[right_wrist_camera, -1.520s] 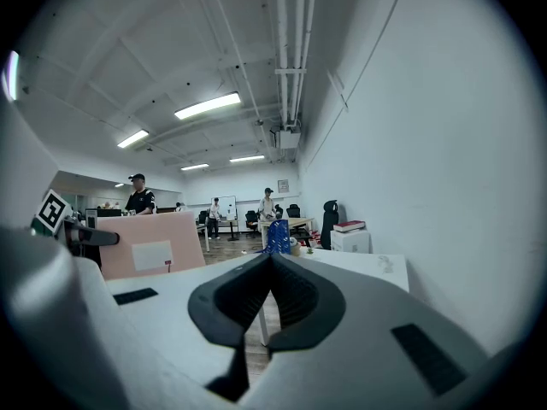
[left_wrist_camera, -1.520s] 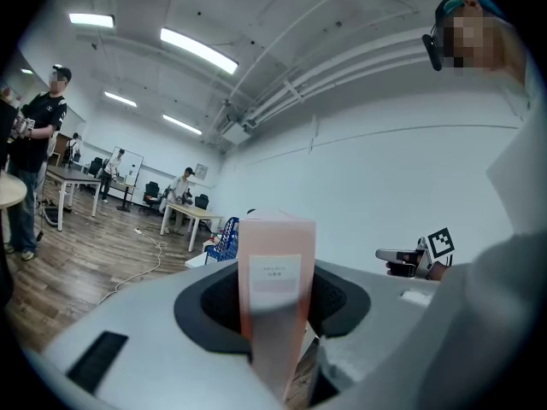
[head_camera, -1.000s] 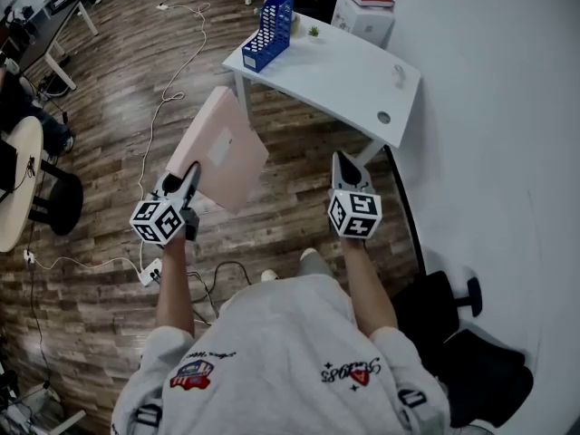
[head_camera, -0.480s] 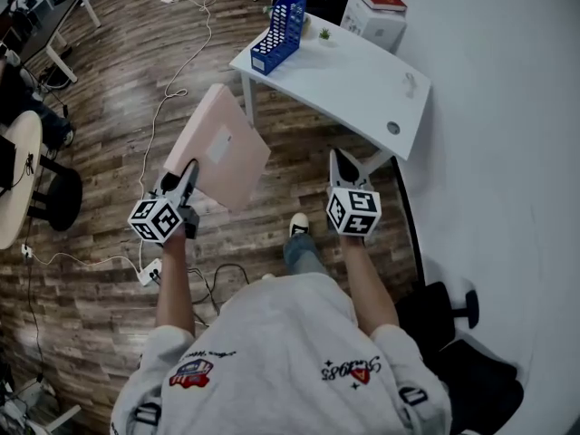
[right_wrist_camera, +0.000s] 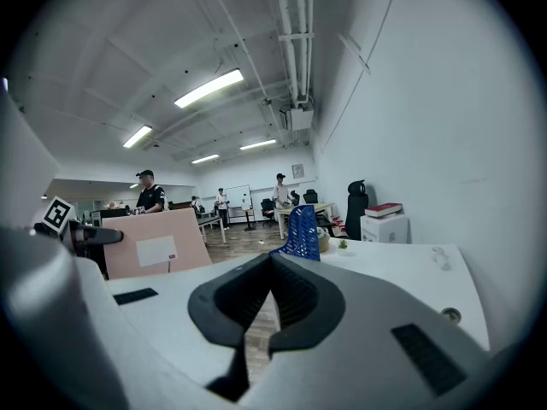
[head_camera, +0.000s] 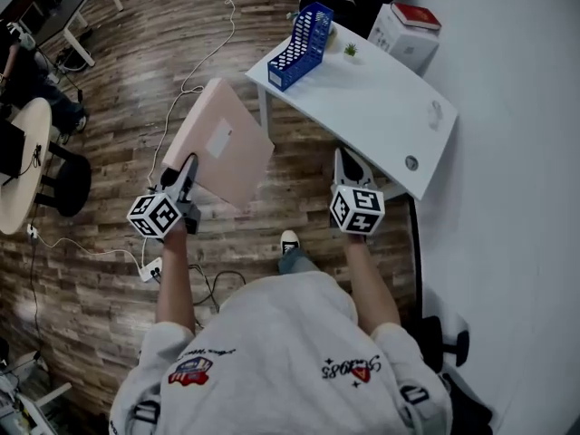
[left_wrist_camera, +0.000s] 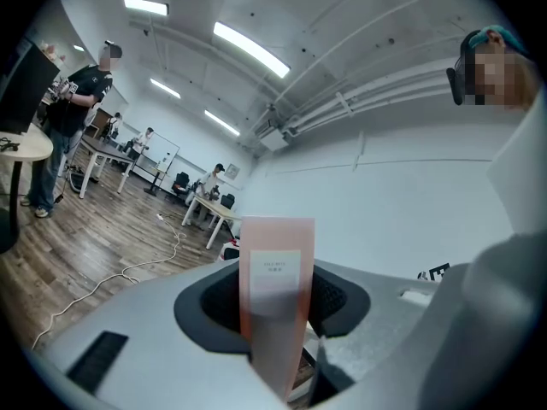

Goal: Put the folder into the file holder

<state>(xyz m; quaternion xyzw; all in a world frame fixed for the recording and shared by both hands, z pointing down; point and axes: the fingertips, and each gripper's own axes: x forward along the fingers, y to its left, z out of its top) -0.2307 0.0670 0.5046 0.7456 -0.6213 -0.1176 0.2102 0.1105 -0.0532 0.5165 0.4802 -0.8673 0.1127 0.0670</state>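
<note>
Head view: my left tool (head_camera: 187, 174) pinches the pink folder (head_camera: 223, 141) by its near edge, at 10 o'clock from me. The folder is tilted in the air above the floor. The holder (head_camera: 302, 36) stands at 1 o'clock on the worktop (head_camera: 390, 107), close to its edge and well apart from the folder. My right tool (head_camera: 345, 159) has its jaws pressed together on nothing.

I judge the grip to be the main risk. Held at one edge only, the folder can swing or slide out while I carry it. At the holder, a skewed folder could strike a divider and shove or tip the holder off the worktop, unless my right tool steadies it.
</note>
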